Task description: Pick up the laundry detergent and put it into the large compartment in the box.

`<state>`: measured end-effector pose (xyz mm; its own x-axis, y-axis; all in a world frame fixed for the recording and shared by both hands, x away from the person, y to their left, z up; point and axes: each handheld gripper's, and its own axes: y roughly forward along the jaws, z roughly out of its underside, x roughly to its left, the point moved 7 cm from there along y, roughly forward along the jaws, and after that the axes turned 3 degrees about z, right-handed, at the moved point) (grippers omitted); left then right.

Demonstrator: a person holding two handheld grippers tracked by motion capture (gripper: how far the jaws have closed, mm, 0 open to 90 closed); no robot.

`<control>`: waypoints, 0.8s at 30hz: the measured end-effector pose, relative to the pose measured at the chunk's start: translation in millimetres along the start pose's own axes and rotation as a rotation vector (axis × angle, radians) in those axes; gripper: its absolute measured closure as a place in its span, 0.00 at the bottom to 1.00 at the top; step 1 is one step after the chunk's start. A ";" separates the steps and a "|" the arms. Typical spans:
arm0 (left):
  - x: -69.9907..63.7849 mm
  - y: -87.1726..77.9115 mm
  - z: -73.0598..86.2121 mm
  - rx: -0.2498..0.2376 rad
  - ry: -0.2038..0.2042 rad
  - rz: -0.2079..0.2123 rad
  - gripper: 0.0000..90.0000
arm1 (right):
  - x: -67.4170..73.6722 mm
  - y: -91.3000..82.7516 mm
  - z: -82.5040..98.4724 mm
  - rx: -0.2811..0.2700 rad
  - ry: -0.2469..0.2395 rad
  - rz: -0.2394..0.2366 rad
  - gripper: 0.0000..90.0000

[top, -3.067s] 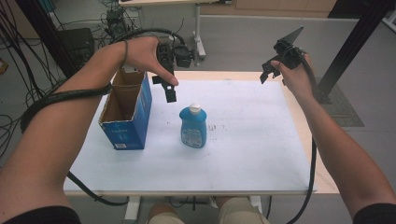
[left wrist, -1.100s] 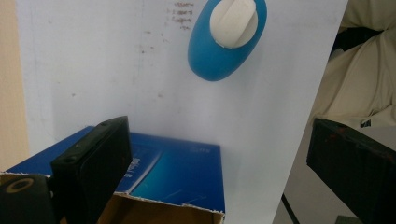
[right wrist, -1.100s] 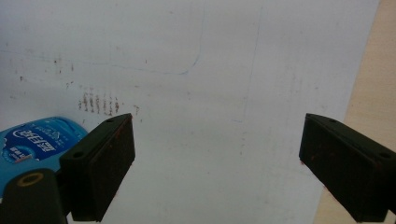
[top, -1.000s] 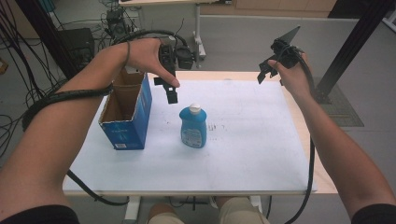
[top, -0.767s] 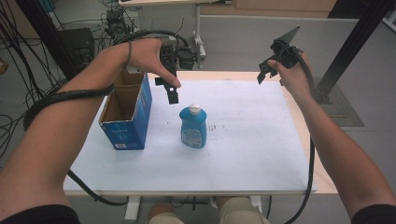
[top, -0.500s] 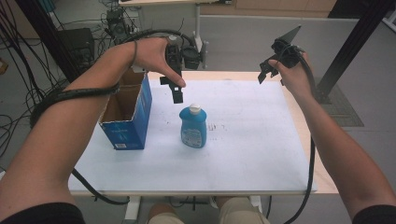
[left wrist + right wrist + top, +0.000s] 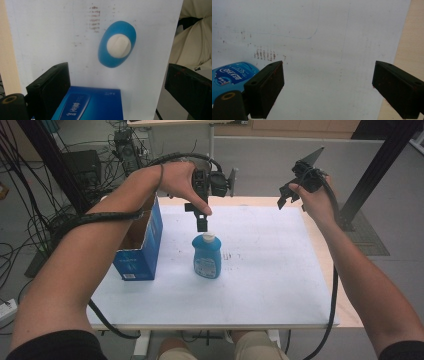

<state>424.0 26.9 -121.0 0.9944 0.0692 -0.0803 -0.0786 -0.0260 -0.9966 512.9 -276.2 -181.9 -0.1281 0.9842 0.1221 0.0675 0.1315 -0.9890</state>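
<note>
A blue bottle [image 7: 206, 256] with a white cap [image 7: 209, 238] stands upright near the middle of the white table [image 7: 265, 270]. My left gripper [image 7: 201, 222] hangs just above and behind the cap, pointing down. In the left gripper view the bottle [image 7: 117, 45] shows from above, ahead of the wide-apart jaws, and the left gripper [image 7: 120, 87] is open and holds nothing. My right gripper [image 7: 286, 200] is held up over the table's far right edge. In the right gripper view the right gripper [image 7: 327, 87] is open over bare table, with the bottle [image 7: 230, 73] at lower left.
An open blue carton [image 7: 142, 245] stands left of the bottle; its top [image 7: 92, 103] shows between the left jaws. A bare wooden strip [image 7: 327, 265] runs along the table's right side. A black post [image 7: 380, 165] rises at far right. Cables [image 7: 60, 220] lie on the floor at left.
My left gripper has moved right and toward the bottle, from beside the carton to just above the cap. The right gripper has barely moved.
</note>
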 end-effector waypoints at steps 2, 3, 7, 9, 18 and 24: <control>-0.2 0.0 -2.7 0.001 0.006 0.000 0.07 | -0.4 -0.2 0.2 0.000 0.002 -0.001 0.12; -0.3 0.1 -3.5 0.000 0.008 0.000 0.07 | -0.6 -0.3 0.4 0.000 0.002 -0.002 0.12; -1.5 -0.7 -7.9 -0.002 0.015 -0.001 0.07 | -1.0 -0.7 0.8 0.001 0.003 -0.002 0.12; -1.9 -1.1 -9.8 -0.001 0.020 -0.002 0.07 | -1.6 -0.9 1.1 0.000 0.002 -0.001 0.12; -3.7 -1.6 -15.5 0.000 0.030 -0.004 0.07 | -3.8 -3.1 3.2 -0.004 0.008 0.000 0.12; -4.2 -2.5 -15.8 0.000 0.034 -0.008 0.07 | -4.1 -3.2 3.2 -0.001 0.007 -0.002 0.12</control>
<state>421.1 11.0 -117.8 0.9968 0.0352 -0.0718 -0.0709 -0.0253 -0.9972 510.0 -281.0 -179.5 -0.1210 0.9848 0.1245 0.0679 0.1334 -0.9887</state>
